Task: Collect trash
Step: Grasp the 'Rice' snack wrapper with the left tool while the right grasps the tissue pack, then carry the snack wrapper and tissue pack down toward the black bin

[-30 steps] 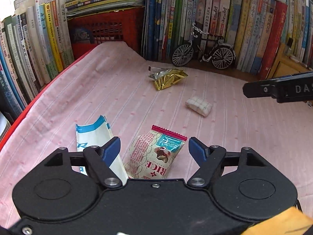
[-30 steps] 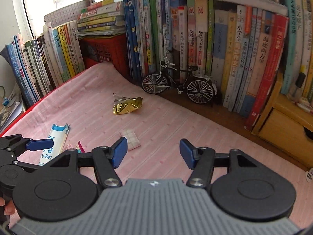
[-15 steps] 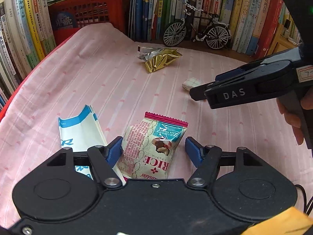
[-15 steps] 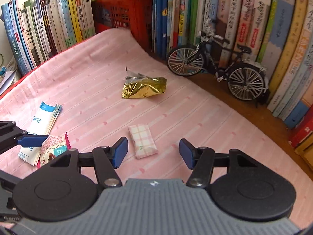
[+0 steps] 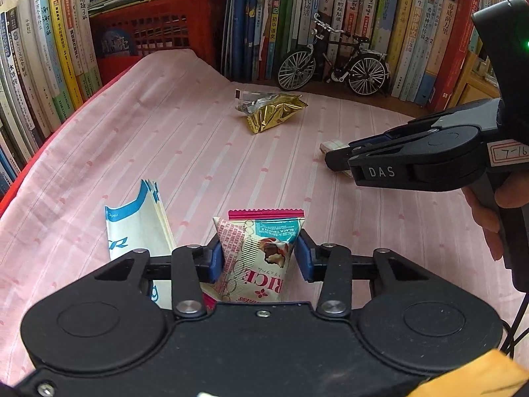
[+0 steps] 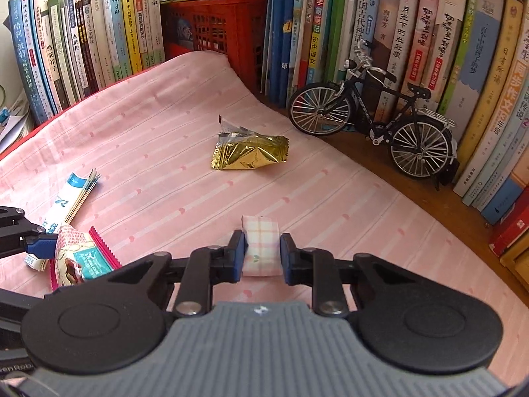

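On the pink striped cloth [image 5: 198,152], my left gripper [image 5: 258,258] is closing on a rice snack wrapper [image 5: 261,231]. Both blue pads [image 5: 213,261] touch its sides and it buckles upward. The right wrist view shows that wrapper [image 6: 79,258] by a left pad [image 6: 41,243]. My right gripper [image 6: 263,253] is closing on a small pink checked packet [image 6: 261,231], which is pinched between its pads. From the left wrist view the right gripper [image 5: 334,162] comes in low from the right over the packet [image 5: 332,145]. A gold foil wrapper [image 5: 272,112] [image 6: 249,154] lies loose further back.
A blue-and-white paper bag [image 5: 135,221] [image 6: 71,198] lies left of the snack wrapper. A model bicycle [image 6: 373,122] stands at the back on the wooden shelf edge. Rows of books and a red crate [image 6: 215,23] wall the cloth at back and left. A hand [image 5: 496,211] holds the right gripper.
Both grippers' jaws have drawn in from wide apart, the left onto the snack wrapper, the right onto the checked packet. The right gripper came down and forward over the packet.
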Action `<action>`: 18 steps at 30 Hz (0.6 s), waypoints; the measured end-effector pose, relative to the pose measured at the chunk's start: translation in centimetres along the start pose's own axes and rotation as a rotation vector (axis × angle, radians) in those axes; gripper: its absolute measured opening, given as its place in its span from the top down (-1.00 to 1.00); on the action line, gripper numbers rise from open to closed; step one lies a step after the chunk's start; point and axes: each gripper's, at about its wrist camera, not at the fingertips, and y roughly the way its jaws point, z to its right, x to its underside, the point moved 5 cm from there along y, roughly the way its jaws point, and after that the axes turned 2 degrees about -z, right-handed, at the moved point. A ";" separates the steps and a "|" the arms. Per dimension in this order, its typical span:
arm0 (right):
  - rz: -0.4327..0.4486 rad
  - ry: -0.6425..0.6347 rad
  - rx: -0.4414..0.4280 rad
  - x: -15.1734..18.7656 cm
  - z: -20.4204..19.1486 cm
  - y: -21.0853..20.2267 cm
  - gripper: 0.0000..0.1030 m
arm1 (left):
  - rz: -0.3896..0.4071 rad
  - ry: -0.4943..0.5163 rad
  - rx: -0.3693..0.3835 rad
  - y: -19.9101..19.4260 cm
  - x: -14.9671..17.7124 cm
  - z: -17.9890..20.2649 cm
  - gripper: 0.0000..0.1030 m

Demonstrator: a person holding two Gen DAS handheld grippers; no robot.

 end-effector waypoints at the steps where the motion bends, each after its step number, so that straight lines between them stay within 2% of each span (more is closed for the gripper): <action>1: 0.001 0.009 0.003 0.0 0.1 -0.2 0.44 | 0.002 -0.005 -0.003 -0.2 0.0 -0.1 0.21; 9: 0.019 0.045 0.009 -0.3 0.6 -2.6 0.44 | 0.009 -0.043 -0.028 -2.2 -0.7 0.2 0.23; 15: 0.042 0.055 0.005 -0.5 0.3 -5.3 0.44 | 0.027 -0.047 -0.034 -4.8 -1.5 1.2 0.23; 18: 0.053 0.066 0.004 -0.4 0.2 -6.9 0.44 | 0.012 -0.045 -0.054 -6.3 -1.6 1.9 0.23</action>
